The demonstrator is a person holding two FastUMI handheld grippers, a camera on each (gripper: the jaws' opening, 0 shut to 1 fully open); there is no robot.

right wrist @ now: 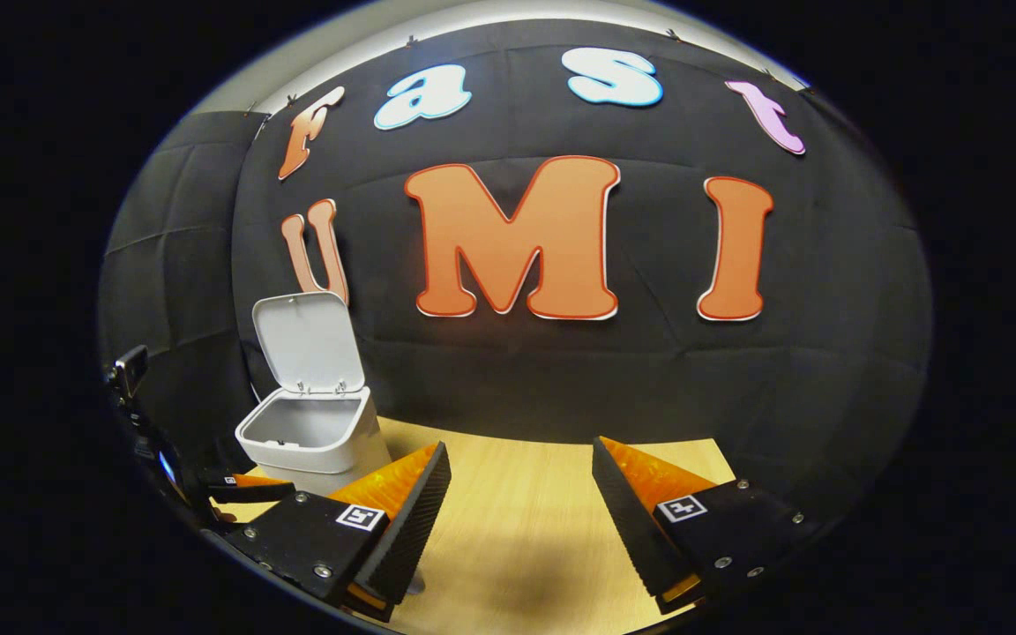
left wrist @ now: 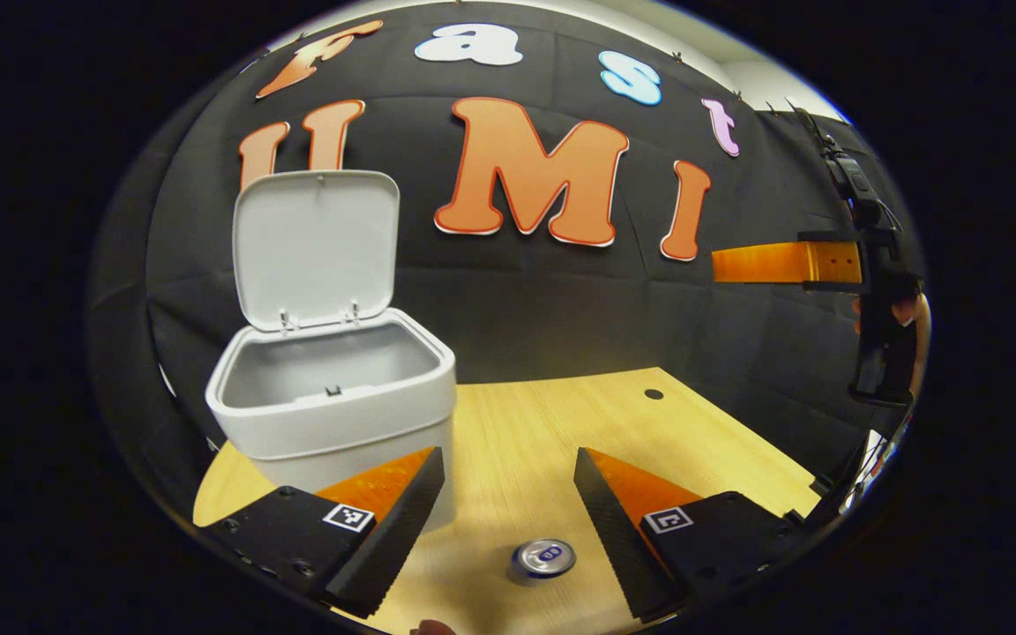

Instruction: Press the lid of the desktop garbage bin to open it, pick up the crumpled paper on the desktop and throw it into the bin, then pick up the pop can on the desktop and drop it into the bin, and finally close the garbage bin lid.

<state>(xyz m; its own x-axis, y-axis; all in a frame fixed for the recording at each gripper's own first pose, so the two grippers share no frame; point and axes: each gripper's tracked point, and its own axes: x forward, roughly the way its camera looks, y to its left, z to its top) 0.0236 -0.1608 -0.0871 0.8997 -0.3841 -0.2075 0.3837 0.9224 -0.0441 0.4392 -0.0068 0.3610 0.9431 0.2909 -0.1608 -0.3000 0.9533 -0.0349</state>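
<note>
- The left gripper view is showing one pop can (left wrist: 543, 557) standing upright on the wooden counter (left wrist: 526, 432), seen from above, near the camera and between the two fingers of the left claw (left wrist: 508, 481), touching neither.
- The left claw is standing wide apart, holding nothing.
- One white garbage bin (left wrist: 332, 414) is sitting on the far left of the counter, its lid (left wrist: 316, 247) standing open and upright against the black wall; the inside that is showing is looking bare.
- At the far right of the left gripper view, the right claw is hanging above the counter's edge, with a hand (left wrist: 909, 313) partly showing behind it; how wide it is standing cannot be told from there.
- The right gripper view is showing the right claw (right wrist: 521, 481) spread wide and holding nothing, over bare counter (right wrist: 526, 529).
- That view is also showing the same bin (right wrist: 314, 441), smaller, at the left, lid (right wrist: 307, 342) up, with the left claw (right wrist: 248, 487) low beside it.
- Counted: one bin, one can, two claws.
</note>
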